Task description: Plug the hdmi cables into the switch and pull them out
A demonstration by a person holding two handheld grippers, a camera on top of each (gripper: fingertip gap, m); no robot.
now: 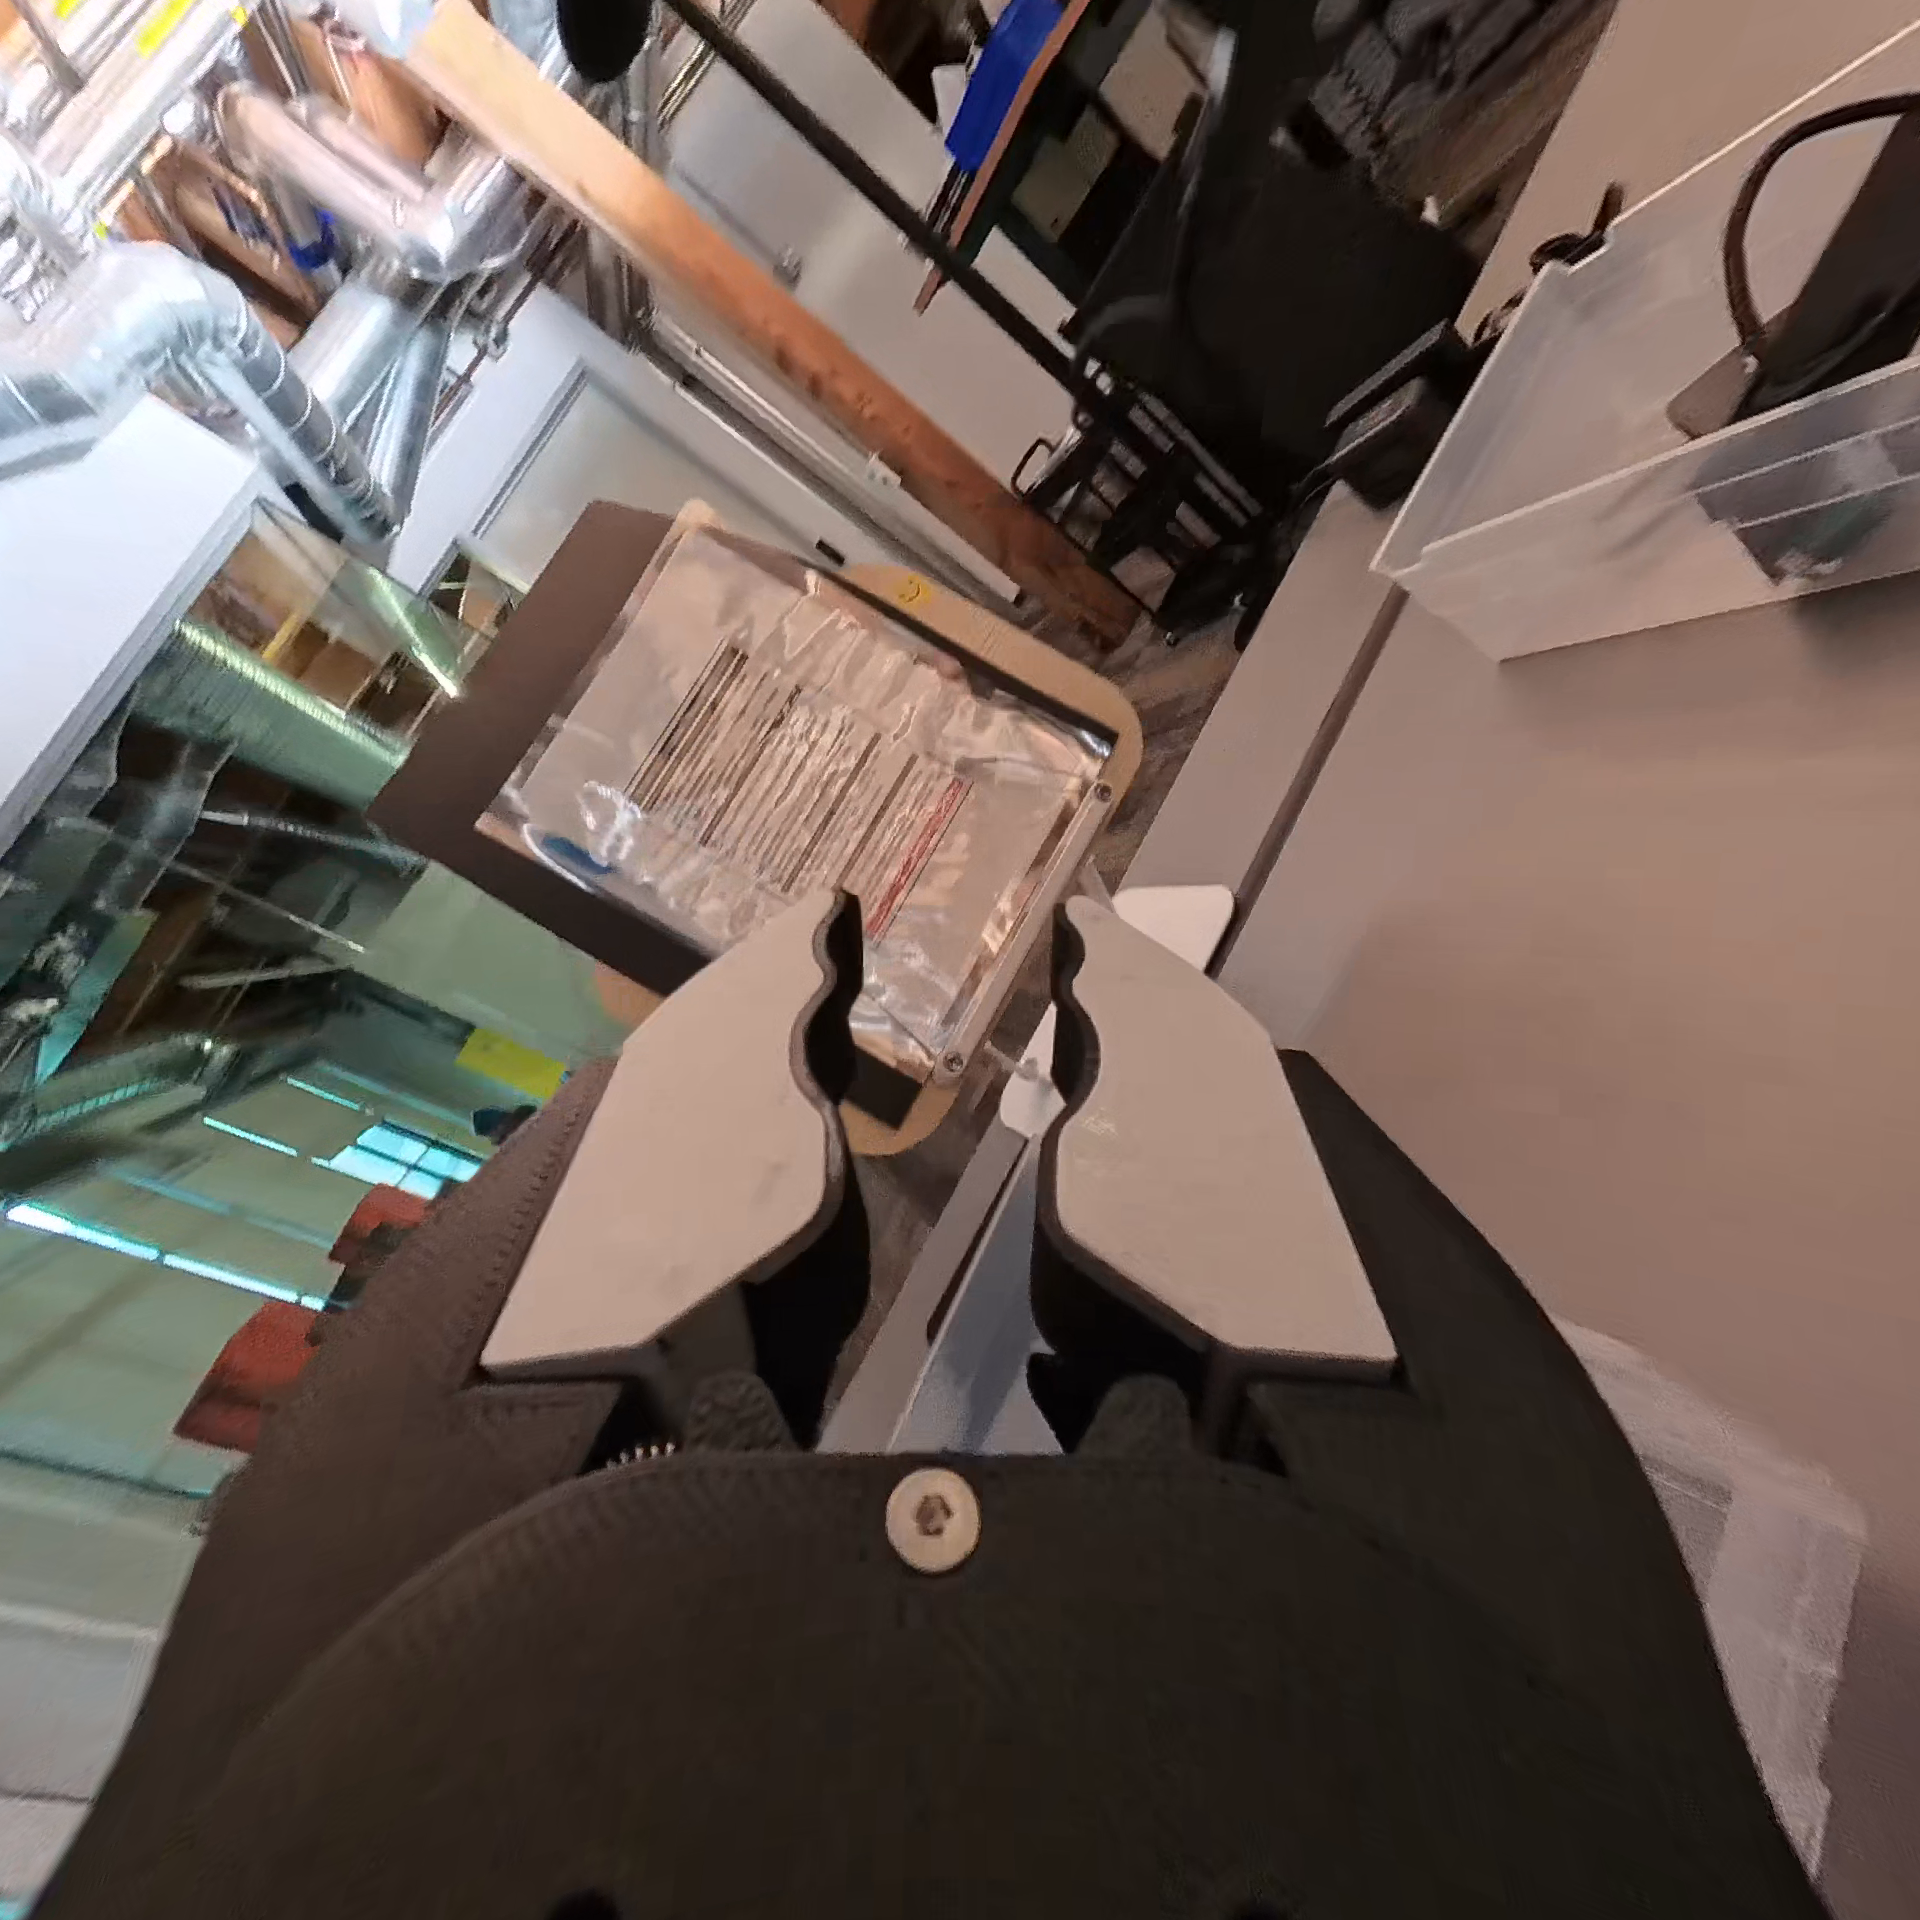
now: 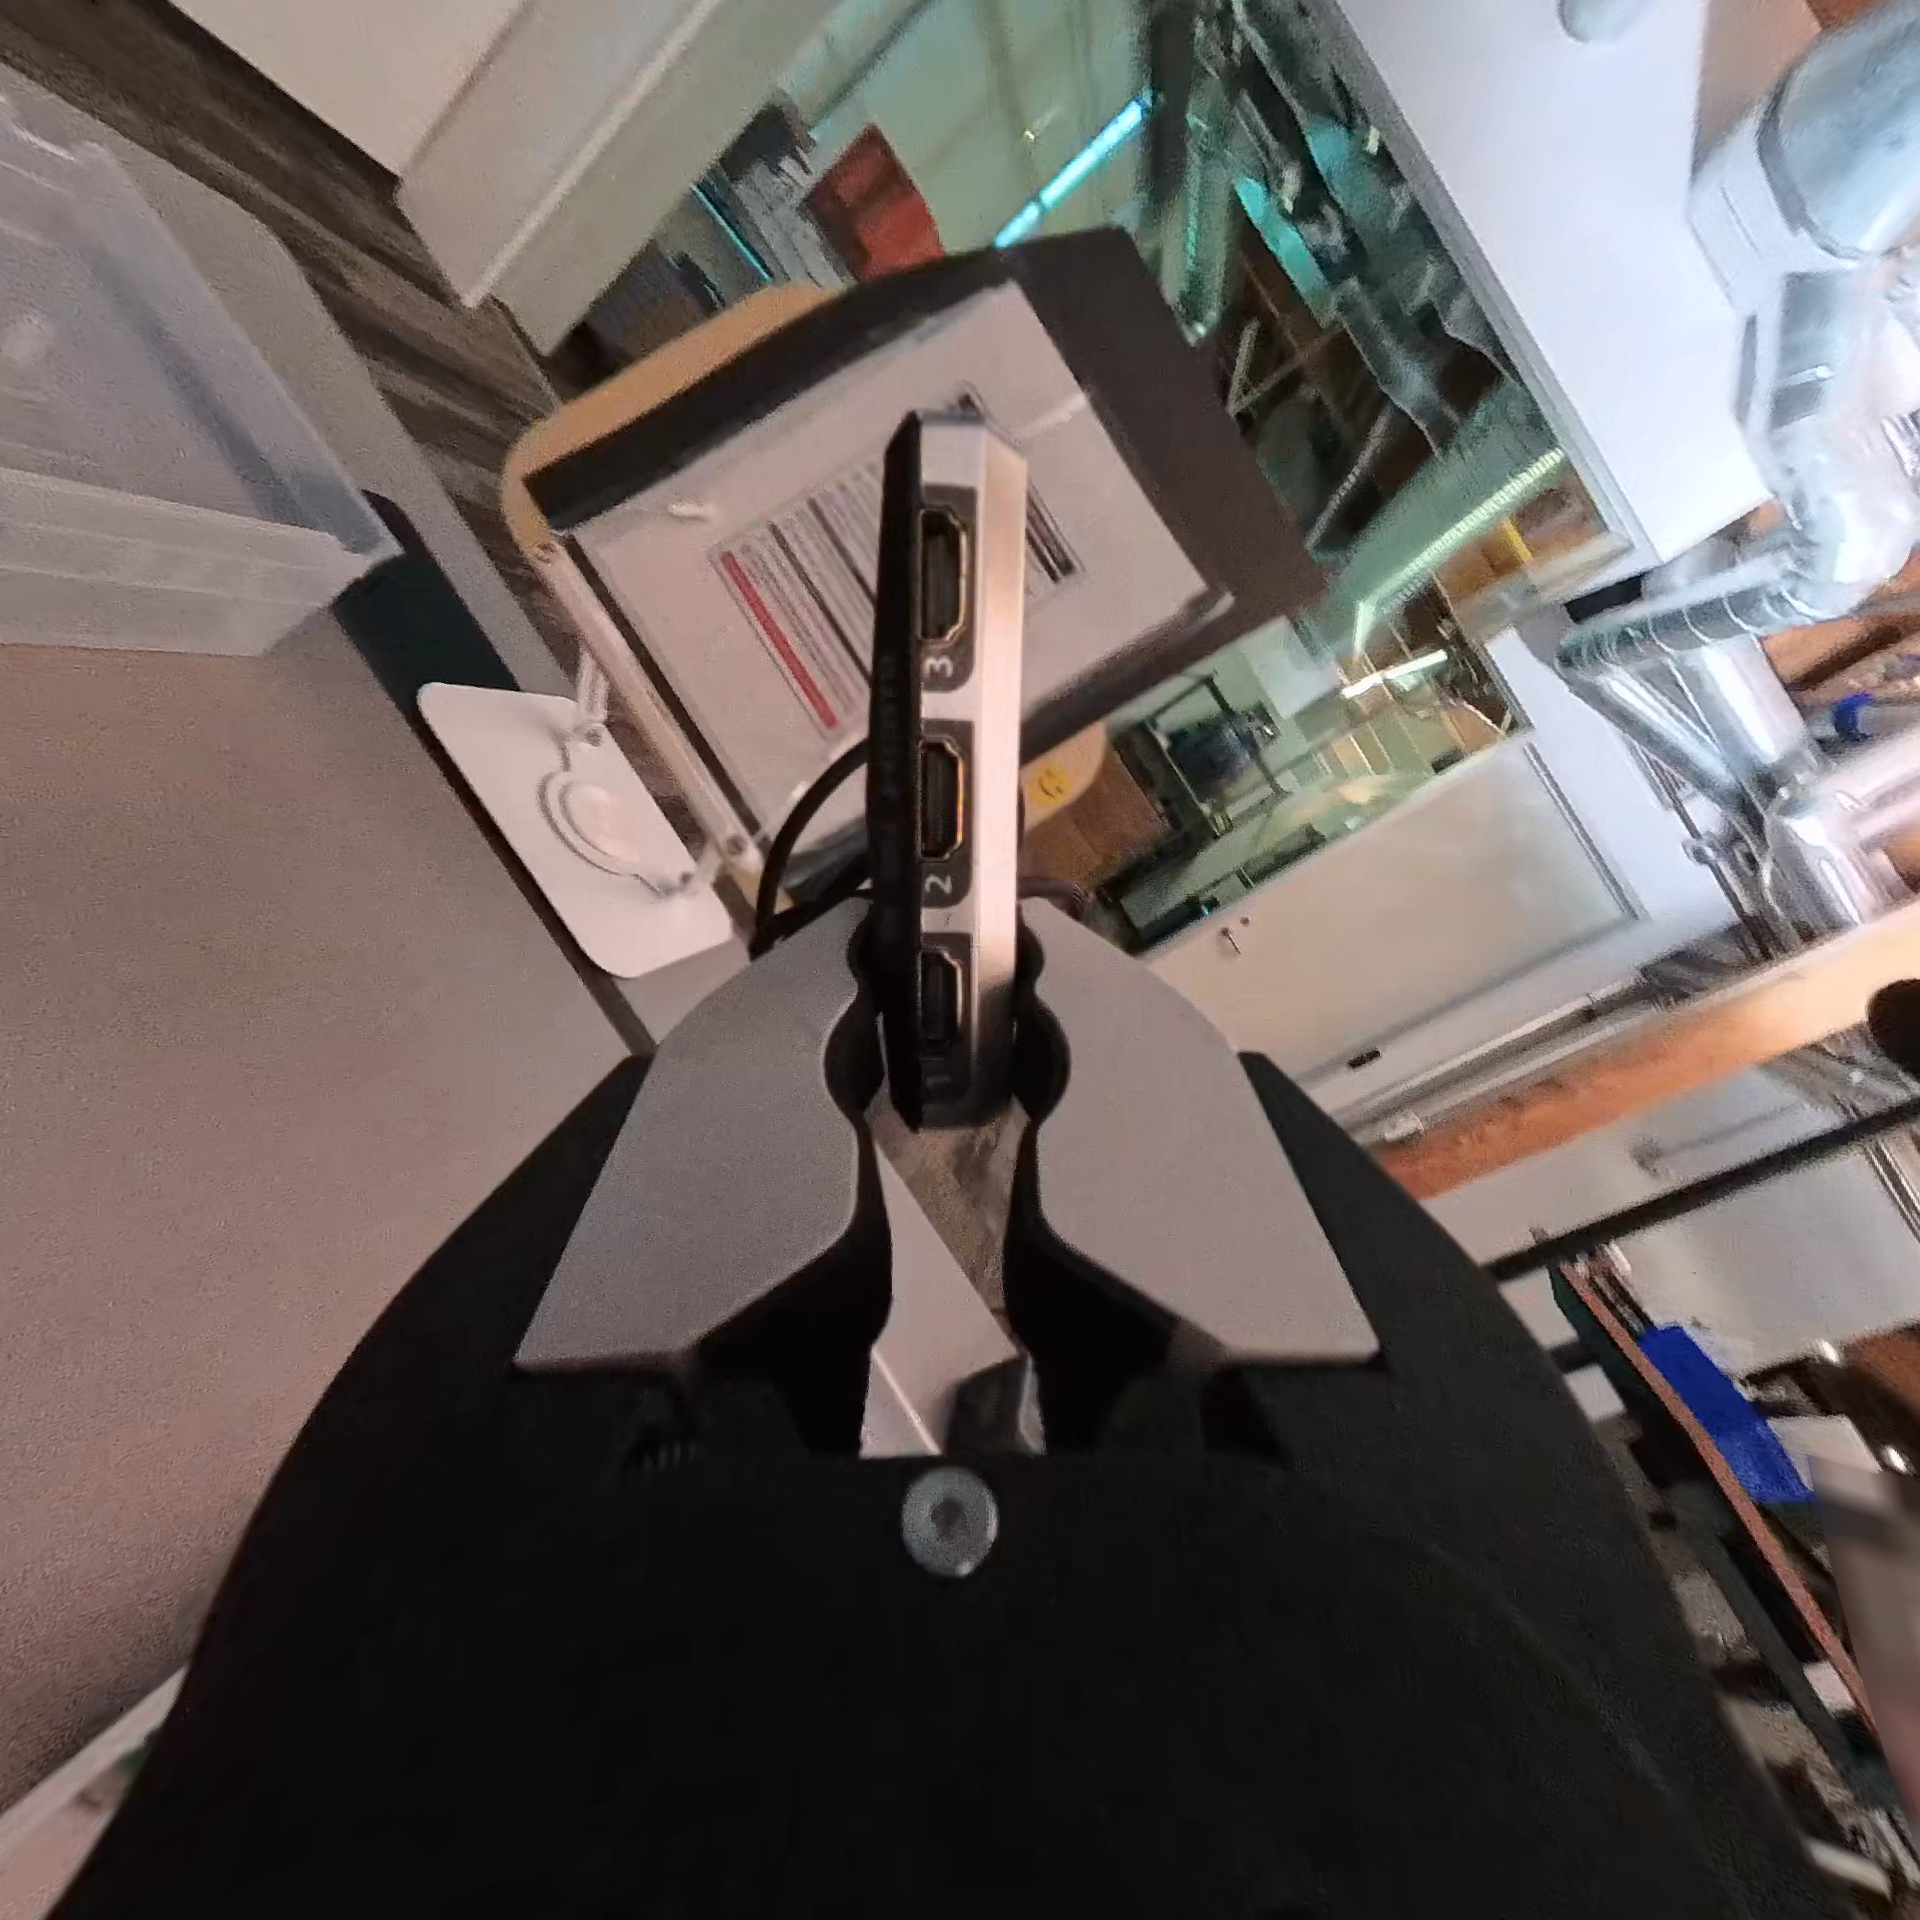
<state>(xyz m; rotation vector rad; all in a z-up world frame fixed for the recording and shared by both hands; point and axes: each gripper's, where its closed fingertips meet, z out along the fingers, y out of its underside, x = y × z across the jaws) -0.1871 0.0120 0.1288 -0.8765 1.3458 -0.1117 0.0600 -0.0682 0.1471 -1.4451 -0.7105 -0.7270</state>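
- One switch (image 2: 940,748) observed: a slim silver-and-black box, held off the grey table (image 2: 208,935) in the right wrist view.
- Three ports counted on its narrow edge, in a single row; all three are vacant, with no plug seated.
- Long axis of the switch runs forward along the fingers, away from the camera; the port edge faces up toward the lens, the nearest port lying between the fingertips.
- Right gripper (image 2: 943,1023): jaws clenched on the near end of the switch, one fingertip pressed against each broad face.
- One thin black cable (image 2: 790,831) loops just behind the switch, on its left; its ends cannot be traced.
- Left gripper (image 1: 956,987): jaws released, a clear gap between the fingertips, nothing grasped.
- One clear-fronted display board (image 1: 831,790) on a dark stand is seen past both grippers, carrying a striped sheet.
- One white adhesive pad (image 2: 592,810) lies on the table edge near that board.
- One clear plastic bin (image 1: 1662,457) stands on the table, well apart from the left gripper; it holds a dark boxy item with a dark looped cable, not identifiable further.
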